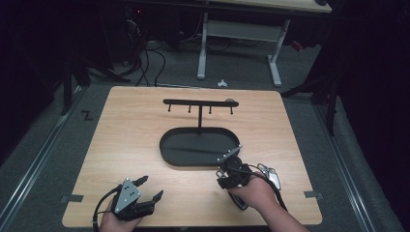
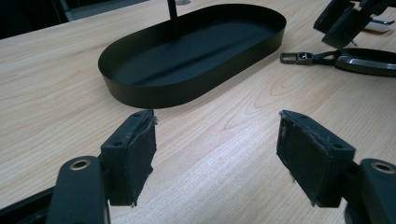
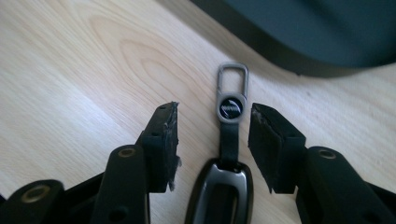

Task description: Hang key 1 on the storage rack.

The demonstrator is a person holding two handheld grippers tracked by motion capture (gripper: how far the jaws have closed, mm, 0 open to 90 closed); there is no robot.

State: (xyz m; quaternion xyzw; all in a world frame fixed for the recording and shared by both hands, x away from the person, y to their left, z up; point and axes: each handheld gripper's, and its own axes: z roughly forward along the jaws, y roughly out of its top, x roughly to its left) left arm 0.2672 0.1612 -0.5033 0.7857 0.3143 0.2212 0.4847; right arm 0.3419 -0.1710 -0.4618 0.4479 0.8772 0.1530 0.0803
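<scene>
While tray (image 1: pixel 167 150) sits empty, key fob (image 3: pixel 220 196) beside — jaws apart

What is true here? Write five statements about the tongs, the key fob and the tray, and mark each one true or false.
1. The right tongs stand open with the key fob's strap between the jaws. True.
2. The key fob lies inside the black oval tray. False: it lies on the wooden table, beside the tray.
3. The left tongs are shut on the tray's rim. False: they are open over bare table, apart from the tray.
4. A metal clip sits at the end of the fob's strap. True.
5. A key hangs from the hook rack above the tray. False: its hooks hang bare.
</scene>
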